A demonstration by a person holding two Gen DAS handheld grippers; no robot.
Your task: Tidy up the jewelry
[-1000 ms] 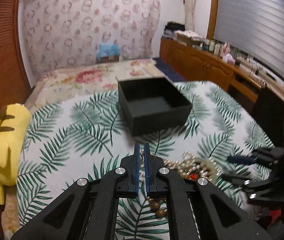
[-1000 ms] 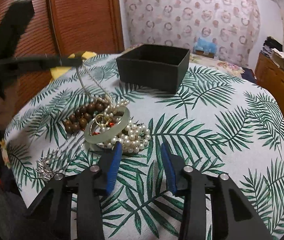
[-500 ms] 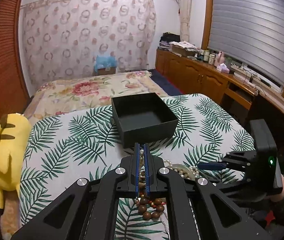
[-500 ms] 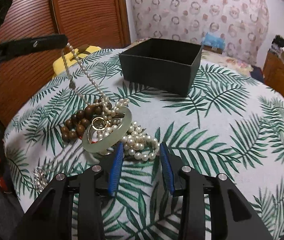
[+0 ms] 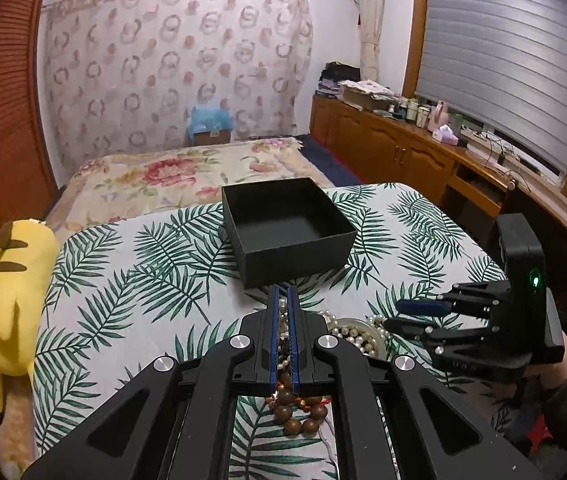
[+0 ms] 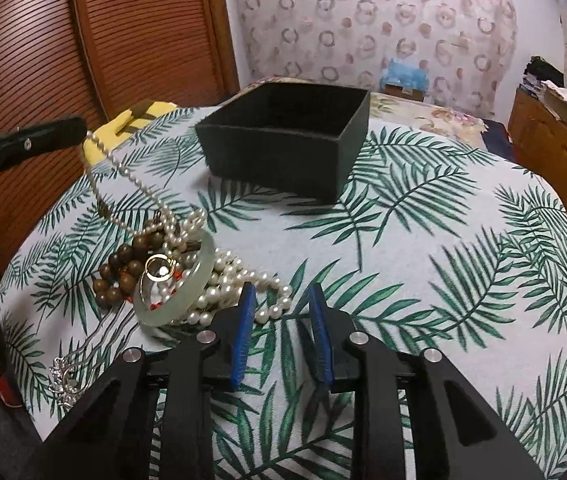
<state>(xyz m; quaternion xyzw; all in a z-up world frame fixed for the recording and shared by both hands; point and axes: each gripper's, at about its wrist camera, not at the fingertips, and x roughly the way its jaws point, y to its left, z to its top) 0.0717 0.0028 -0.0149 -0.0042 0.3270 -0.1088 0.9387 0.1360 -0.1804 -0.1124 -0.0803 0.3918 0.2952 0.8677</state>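
Observation:
My left gripper (image 5: 283, 292) is shut on a thin pearl necklace (image 6: 123, 178) and holds it raised; the strand hangs from its tip (image 6: 79, 133) down to the jewelry pile. The pile holds a pale green bangle (image 6: 181, 294), a gold ring (image 6: 159, 267), brown wooden beads (image 6: 121, 270) and larger pearls (image 6: 239, 280). An open, empty black box (image 5: 287, 228) stands beyond the pile; it also shows in the right wrist view (image 6: 283, 140). My right gripper (image 6: 281, 300) is open and empty, low beside the pile.
The table has a palm-leaf cloth (image 6: 443, 240). A silver chain (image 6: 61, 372) lies near its left edge. A yellow plush toy (image 5: 7, 292) lies off the table's left side. A bed (image 5: 187, 176) and wooden cabinets (image 5: 403, 160) stand behind.
My left gripper has risen and drawn the pearl necklace up out of the pile. My right gripper has moved slightly closer to the pile and stays open.

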